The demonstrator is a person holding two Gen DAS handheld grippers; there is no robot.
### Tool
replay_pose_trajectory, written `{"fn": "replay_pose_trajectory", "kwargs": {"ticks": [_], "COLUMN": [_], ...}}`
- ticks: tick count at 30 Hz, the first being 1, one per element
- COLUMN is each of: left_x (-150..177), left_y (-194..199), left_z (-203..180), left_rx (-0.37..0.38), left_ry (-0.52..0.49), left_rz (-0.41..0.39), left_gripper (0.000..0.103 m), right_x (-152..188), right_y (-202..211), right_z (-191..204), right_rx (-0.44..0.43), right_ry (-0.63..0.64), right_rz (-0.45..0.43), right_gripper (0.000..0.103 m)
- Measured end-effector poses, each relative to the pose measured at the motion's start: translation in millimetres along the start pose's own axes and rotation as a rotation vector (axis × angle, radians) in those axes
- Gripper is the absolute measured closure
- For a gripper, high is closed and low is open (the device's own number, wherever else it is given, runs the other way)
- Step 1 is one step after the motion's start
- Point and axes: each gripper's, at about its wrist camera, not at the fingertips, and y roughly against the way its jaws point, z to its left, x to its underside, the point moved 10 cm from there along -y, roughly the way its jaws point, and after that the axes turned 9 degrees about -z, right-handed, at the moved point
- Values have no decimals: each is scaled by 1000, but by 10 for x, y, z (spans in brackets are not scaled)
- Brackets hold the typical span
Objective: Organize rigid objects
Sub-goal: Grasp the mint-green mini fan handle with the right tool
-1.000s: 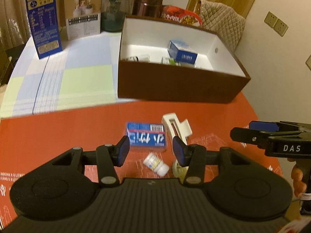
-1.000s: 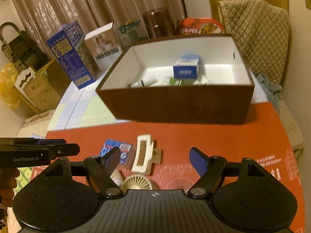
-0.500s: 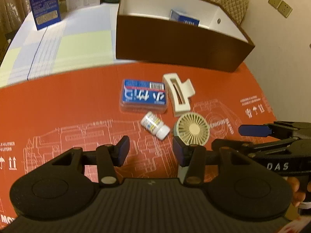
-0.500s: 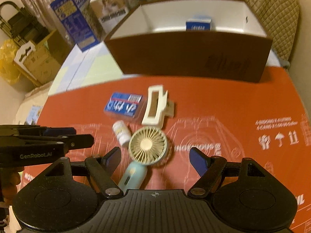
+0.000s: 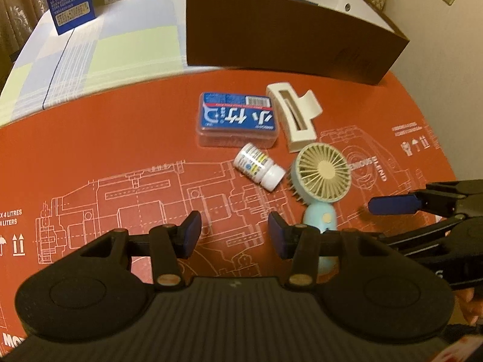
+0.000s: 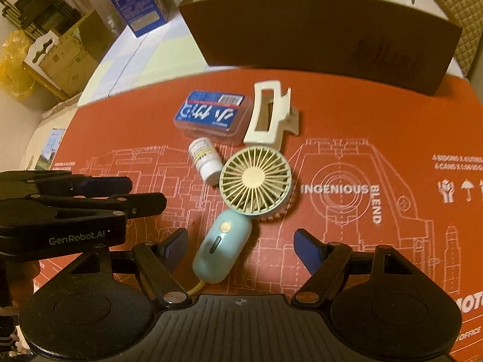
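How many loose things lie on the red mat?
4: blue case farthest left, white hair clip beside it, pill bottle nearer, handheld fan nearest. The grippers may hide more.

1. On the worktop (image 5: 105, 157), four things cluster at the middle: a flat case (image 5: 237, 119), a hair clip (image 5: 294, 114), a small bottle (image 5: 259, 167) and a handheld fan (image 5: 321, 175).
2. The hair clip lies just beside the flat case, at its 3 o'clock.
3. The small bottle lies on its side at the case's 5 o'clock.
4. The handheld fan lies at the bottle's 3 o'clock, its handle toward 6 o'clock.
5. An open box (image 5: 271, 39) stands behind the cluster, at 12 o'clock.
6. A carton (image 5: 68, 3) stands well apart, at 10 o'clock.
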Motion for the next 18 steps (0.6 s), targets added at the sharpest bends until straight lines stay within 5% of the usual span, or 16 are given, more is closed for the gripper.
{"fn": "replay_pose_trajectory", "kwargs": {"ticks": [18], "left_x": [122], "left_y": [-97], "left_z": [115], "left_rx": [-18], "left_ry": [-15], "left_rz": [7], "left_gripper": [59], "right_x": [50], "right_y": [-263], "right_z": [26], "right_rx": [34], "right_ry": [-22], "right_rz": [-8], "right_gripper": [46]}}
